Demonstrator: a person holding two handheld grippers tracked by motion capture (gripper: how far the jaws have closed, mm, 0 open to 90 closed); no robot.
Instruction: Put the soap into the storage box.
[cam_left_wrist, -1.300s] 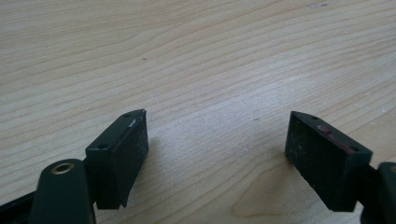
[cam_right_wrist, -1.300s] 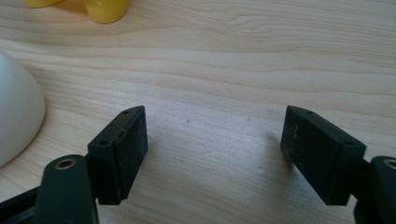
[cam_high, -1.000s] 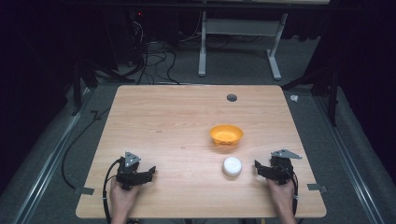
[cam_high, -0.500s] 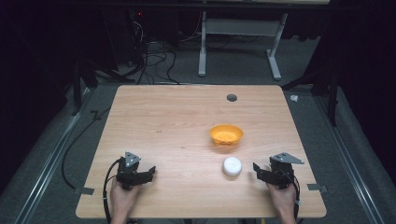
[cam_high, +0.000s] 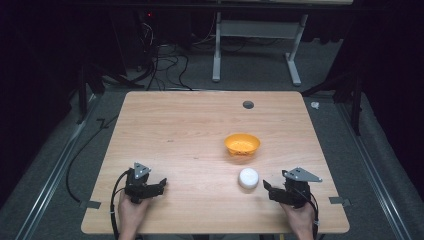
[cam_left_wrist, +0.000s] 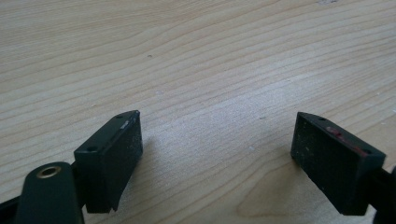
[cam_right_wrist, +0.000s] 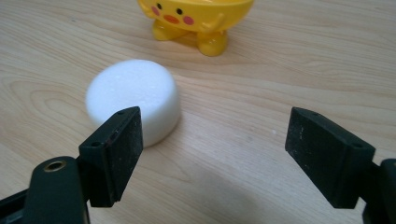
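right tongs spread and lined up on the white foam puck

the wooden surface (cam_high: 190, 130) carries very little: everything sits on its right half, within easy reach of one hand, which is probably why the other hand idles. the orange bowl (cam_high: 242, 144) stands a little past the middle; from the right gripper view it is a yellow chick-faced bowl on small feet. its inside is hard to read from the high view, but nothing pokes above the rim, so i judge it empty and meant to take something.

the left tongs (cam_high: 159, 186) rest low at the near left edge, well apart from both things, jaws spread wide over bare wood with nothing between them, seemingly parked out of the way.

the right tongs (cam_high: 267, 188) sit near the front right corner, pointing at the white foam puck (cam_high: 248, 178). their jaws have just been opening and now stand spread, with nothing between them; the puck lies just ahead, off toward the left jaw in the right gripper view, not yet touched. it lies flat on the wood, just nearer than the bowl and apart from it, so a short lift should carry it in.
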